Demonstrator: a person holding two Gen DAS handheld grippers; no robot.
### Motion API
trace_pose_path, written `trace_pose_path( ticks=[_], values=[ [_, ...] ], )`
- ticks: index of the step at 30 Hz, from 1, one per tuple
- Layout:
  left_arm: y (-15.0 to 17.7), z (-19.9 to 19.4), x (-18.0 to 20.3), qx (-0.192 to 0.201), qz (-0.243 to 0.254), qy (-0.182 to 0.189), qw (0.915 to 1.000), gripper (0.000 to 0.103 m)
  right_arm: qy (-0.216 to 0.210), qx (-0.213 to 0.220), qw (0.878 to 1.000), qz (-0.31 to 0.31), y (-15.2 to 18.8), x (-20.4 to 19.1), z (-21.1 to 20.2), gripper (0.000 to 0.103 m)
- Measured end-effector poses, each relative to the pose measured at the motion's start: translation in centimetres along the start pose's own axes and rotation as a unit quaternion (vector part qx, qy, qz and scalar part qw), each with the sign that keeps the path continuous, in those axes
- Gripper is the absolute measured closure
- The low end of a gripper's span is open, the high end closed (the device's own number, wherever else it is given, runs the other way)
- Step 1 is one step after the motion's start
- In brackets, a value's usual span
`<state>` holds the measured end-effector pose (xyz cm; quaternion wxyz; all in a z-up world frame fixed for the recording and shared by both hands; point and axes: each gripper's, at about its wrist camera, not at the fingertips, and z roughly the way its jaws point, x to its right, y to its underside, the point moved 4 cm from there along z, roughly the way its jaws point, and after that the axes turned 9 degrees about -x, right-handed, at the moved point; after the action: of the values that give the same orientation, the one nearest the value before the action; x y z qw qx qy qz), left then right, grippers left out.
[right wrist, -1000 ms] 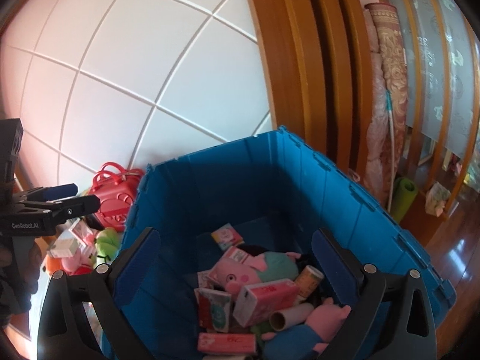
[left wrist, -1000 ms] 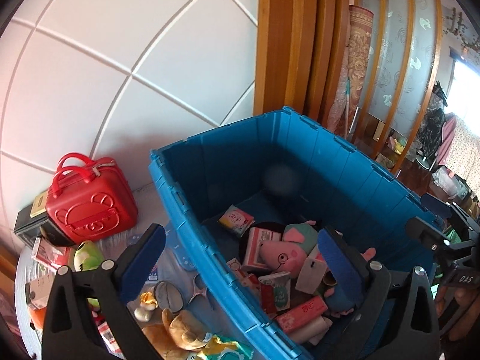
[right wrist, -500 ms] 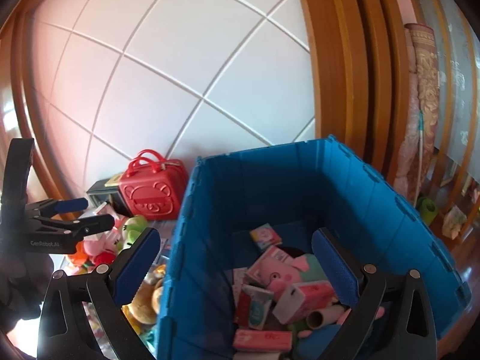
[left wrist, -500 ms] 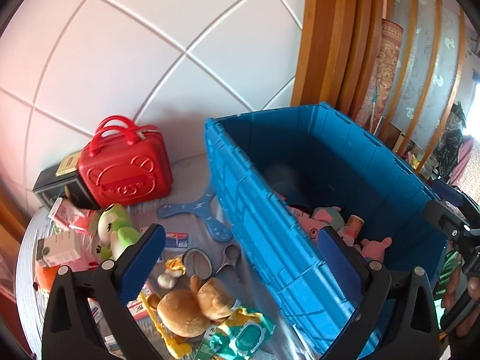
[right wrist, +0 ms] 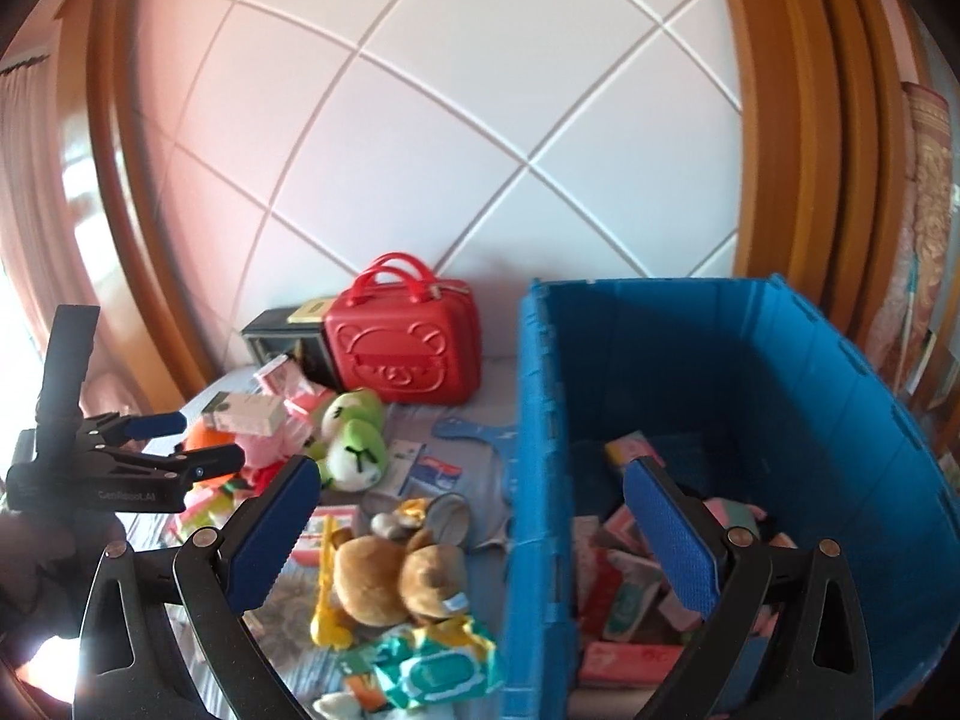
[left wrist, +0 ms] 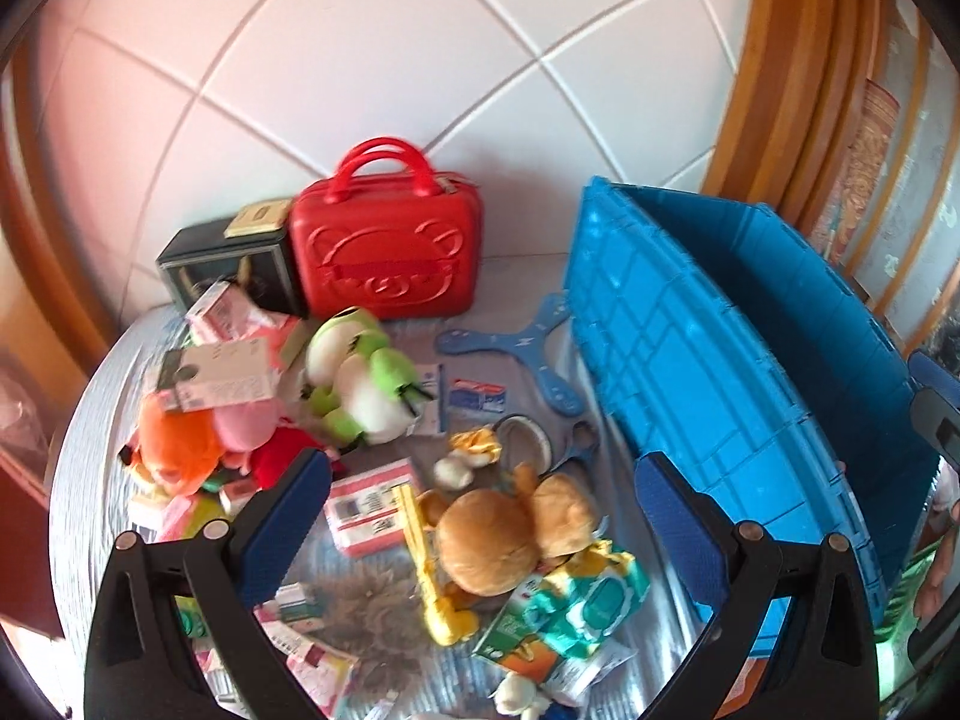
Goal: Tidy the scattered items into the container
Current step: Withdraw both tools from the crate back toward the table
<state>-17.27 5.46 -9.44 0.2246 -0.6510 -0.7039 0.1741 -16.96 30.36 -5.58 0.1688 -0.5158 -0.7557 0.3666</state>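
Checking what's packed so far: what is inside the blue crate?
The blue crate holds a heap of pink and red boxes and something pink and plush. The hand-held gripper hides part of the heap; lower layers are covered.

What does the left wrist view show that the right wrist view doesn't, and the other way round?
Only the left wrist view shows the small boxes nearest the camera. Only the right wrist view shows the items inside the blue crate and the left claw from outside. Both share the red case, green frog plush, brown bear plush and blue crate.
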Motion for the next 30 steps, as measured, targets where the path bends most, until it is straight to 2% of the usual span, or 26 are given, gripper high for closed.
trace_pose_path(
  ticks=[9,17,23,30],
  values=[
    [4.6,0.0,-10.9,-0.020,-0.068,-0.043,0.9966,0.000,-0.027,-0.030,0.998,-0.037,0.5,-8.3,3.3,0.000],
    [8.5,0.3,-17.7,-0.045,-0.103,-0.066,0.9915,0.000,-0.046,-0.068,0.995,-0.061,2.5,-13.8,7.5,0.000],
    [11.8,1.9,-22.6,-0.075,-0.121,-0.092,0.9856,0.000,-0.051,-0.113,0.989,-0.081,6.1,-17.7,12.3,0.000],
    [16.4,5.4,-28.2,-0.119,-0.133,-0.111,0.9777,0.006,-0.058,-0.181,0.978,-0.091,11.9,-21.4,19.0,0.003]
  ],
)
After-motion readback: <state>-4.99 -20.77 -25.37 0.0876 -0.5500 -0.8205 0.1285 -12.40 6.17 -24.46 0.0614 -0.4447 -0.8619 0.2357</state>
